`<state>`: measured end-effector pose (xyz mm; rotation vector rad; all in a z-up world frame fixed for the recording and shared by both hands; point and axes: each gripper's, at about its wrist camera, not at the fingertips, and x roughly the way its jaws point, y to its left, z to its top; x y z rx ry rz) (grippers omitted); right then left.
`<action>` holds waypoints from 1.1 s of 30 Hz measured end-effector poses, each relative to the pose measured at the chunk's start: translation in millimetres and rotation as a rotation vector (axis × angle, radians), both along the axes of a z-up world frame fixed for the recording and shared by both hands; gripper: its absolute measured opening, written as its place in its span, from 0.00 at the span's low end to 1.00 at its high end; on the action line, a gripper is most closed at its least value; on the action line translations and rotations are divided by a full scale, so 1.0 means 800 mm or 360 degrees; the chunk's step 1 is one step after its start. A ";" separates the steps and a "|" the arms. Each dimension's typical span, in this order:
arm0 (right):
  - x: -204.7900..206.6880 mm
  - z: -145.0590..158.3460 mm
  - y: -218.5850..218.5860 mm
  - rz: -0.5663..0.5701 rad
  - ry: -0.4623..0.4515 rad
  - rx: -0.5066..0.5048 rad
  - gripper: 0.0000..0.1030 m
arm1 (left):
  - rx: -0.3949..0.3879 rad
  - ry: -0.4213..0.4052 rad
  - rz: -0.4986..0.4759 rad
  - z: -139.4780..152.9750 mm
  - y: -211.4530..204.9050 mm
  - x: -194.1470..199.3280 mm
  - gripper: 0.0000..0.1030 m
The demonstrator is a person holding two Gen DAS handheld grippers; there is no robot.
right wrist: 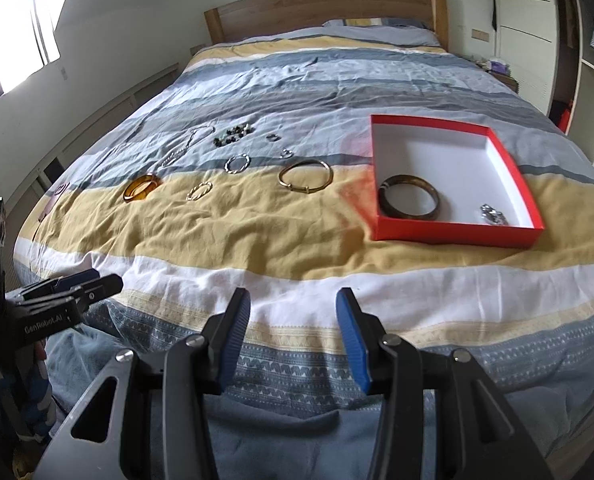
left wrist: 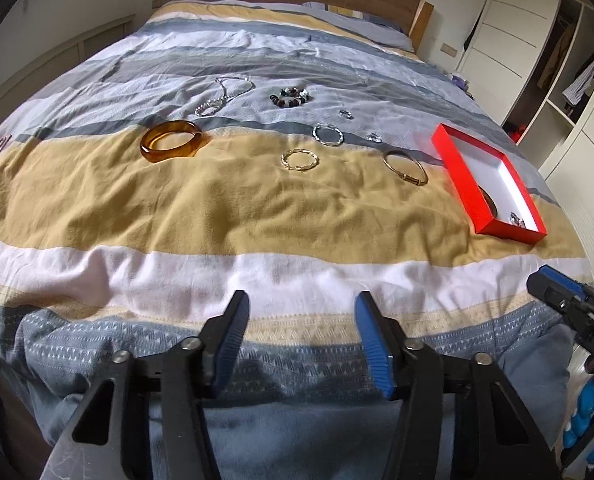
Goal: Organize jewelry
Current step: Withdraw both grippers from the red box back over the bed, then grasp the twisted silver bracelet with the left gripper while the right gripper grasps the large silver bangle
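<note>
A red box (right wrist: 455, 232) with a white inside lies on the bed at the right; it holds a dark bangle (right wrist: 409, 200) and a small silver piece (right wrist: 493, 215). On the quilt lie an amber bangle (left wrist: 171, 145), a twisted gold bracelet (left wrist: 300, 160), a gold bangle (left wrist: 405, 167), a silver bracelet (left wrist: 327, 135), a silver chain (left wrist: 225, 94), a dark bead bracelet (left wrist: 291, 97) and small rings (left wrist: 373, 137). My left gripper (left wrist: 301, 308) is open and empty at the foot of the bed. My right gripper (right wrist: 293, 306) is open and empty beside it.
The striped quilt (left wrist: 217, 208) covers the bed, with a wooden headboard (right wrist: 325, 8) at the far end. A white wardrobe (right wrist: 537, 40) stands at the right. A window (right wrist: 9, 32) is at the left. The red box also shows in the left wrist view (left wrist: 465, 184).
</note>
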<state>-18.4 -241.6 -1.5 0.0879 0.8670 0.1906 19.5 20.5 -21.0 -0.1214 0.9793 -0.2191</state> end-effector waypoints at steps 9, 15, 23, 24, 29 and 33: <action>0.068 -0.006 0.017 0.0140 0.0008 -0.0021 0.42 | -0.0054 0.0025 -0.0005 0.004 0.007 0.090 0.42; 0.141 -0.014 0.024 0.0188 0.0033 -0.0022 0.41 | -0.0067 0.0105 -0.0011 -0.017 0.002 0.171 0.35; 0.199 -0.037 0.034 0.0247 0.0091 -0.0020 0.41 | -0.0019 0.0228 -0.0036 -0.060 -0.014 0.234 0.15; 0.206 -0.041 0.036 0.0254 0.0099 -0.0022 0.41 | -0.0009 0.0234 -0.0043 -0.064 -0.016 0.236 0.13; 0.235 -0.062 0.044 0.0289 0.0156 -0.0025 0.41 | 0.0007 0.0246 -0.0079 -0.077 -0.021 0.244 0.12; 0.255 -0.079 0.048 0.0305 0.0202 -0.0006 0.41 | -0.0016 0.0267 -0.0097 -0.084 -0.018 0.252 0.12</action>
